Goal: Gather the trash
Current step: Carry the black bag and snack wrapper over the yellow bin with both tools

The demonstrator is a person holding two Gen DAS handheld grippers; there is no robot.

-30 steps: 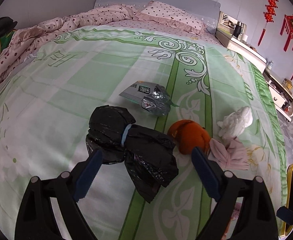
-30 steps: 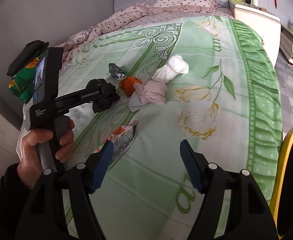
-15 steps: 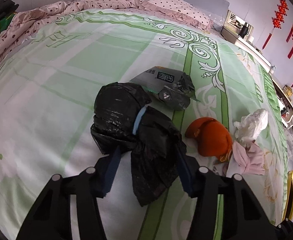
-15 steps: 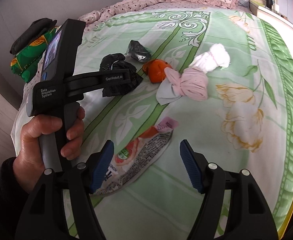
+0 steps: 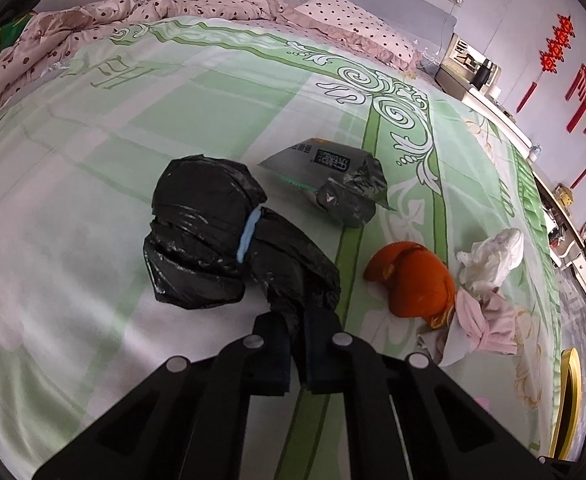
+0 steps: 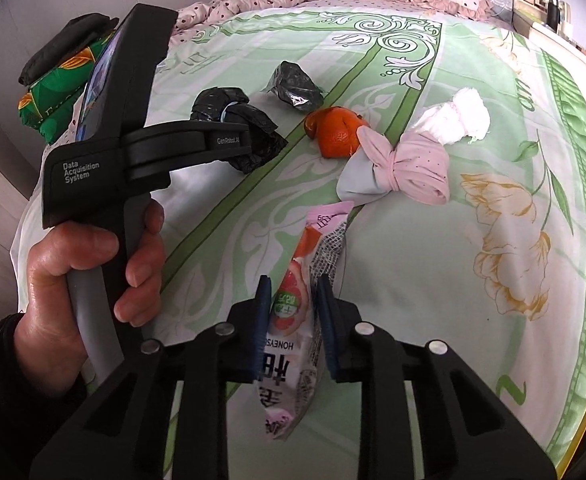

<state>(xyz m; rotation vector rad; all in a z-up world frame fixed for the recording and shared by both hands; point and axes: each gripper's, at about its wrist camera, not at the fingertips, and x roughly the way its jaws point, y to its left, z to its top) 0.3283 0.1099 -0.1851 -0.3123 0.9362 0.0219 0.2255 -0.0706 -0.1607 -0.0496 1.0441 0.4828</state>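
Note:
A black trash bag (image 5: 213, 248) tied with a blue band lies on the green bedspread (image 5: 133, 120). My left gripper (image 5: 296, 332) is shut on the bag's near end; it also shows in the right wrist view (image 6: 249, 148). My right gripper (image 6: 293, 304) is closed around a pink snack wrapper (image 6: 297, 308) lying on the bed. An orange peel (image 5: 413, 280), a crumpled grey wrapper (image 5: 333, 184), white tissue (image 5: 493, 256) and a pink knotted cloth (image 5: 481, 320) lie nearby.
Pink dotted quilt (image 5: 93, 28) and pillow (image 5: 353, 24) lie at the bed's head. A bedside cabinet (image 5: 473, 76) stands at the right. A yellow bin rim (image 5: 569, 400) shows beyond the bed's right edge. Folded green cloth (image 6: 53, 92) sits at the left.
Both grippers moved forward and closed: the left onto the black bag's end, the right around the pink wrapper.

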